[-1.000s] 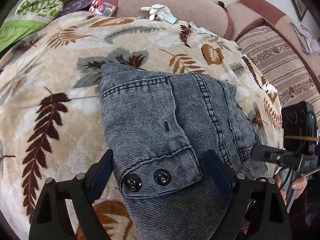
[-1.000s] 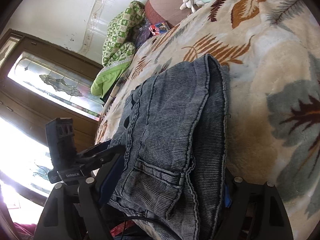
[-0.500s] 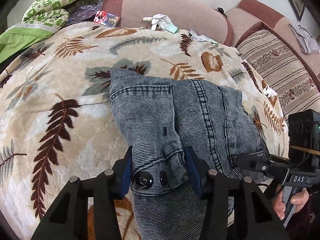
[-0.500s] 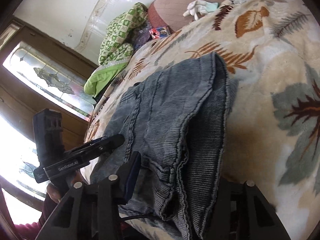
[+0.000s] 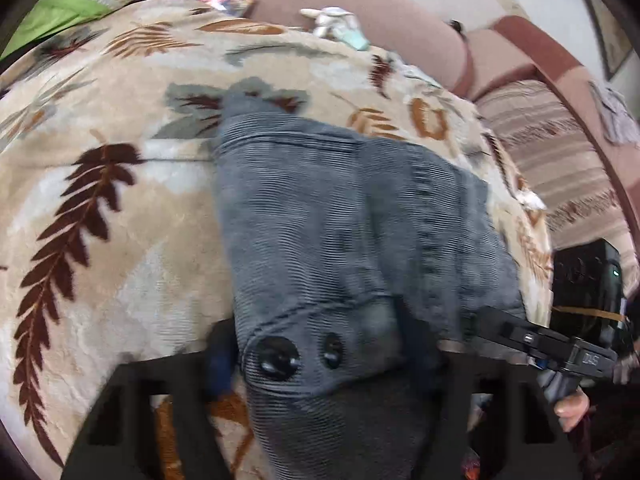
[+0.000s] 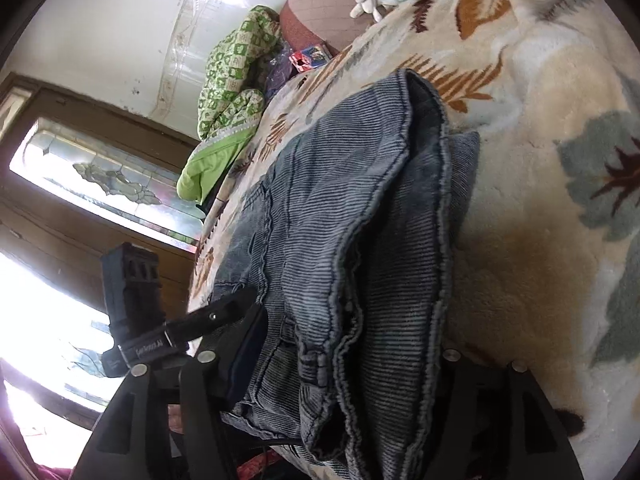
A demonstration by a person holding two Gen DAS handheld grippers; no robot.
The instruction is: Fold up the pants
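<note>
The pants (image 5: pixel 344 216) are grey-blue denim, folded into a thick stack on a leaf-patterned blanket (image 5: pixel 100 216). My left gripper (image 5: pixel 316 356) is shut on the pants' waistband corner with two black buttons (image 5: pixel 276 360). My right gripper (image 6: pixel 344 364) is shut on the bunched near edge of the pants (image 6: pixel 360 208), several layers between its jaws. Each gripper shows in the other's view, the right one at the pants' right edge (image 5: pixel 560 352), the left one at their left edge (image 6: pixel 168 340).
A green patterned quilt (image 6: pixel 236 72) and a small colourful packet (image 6: pixel 312 56) lie at the blanket's far end. White gloves (image 5: pixel 332 20) rest against the pink sofa back (image 5: pixel 384 12). A striped cushion (image 5: pixel 560 160) is to the right. A window (image 6: pixel 100 180) is at left.
Both grippers have closed on the near edge of the pants, from open a second ago. The fabric has bunched up between the jaws, and the left view is blurred by motion.
</note>
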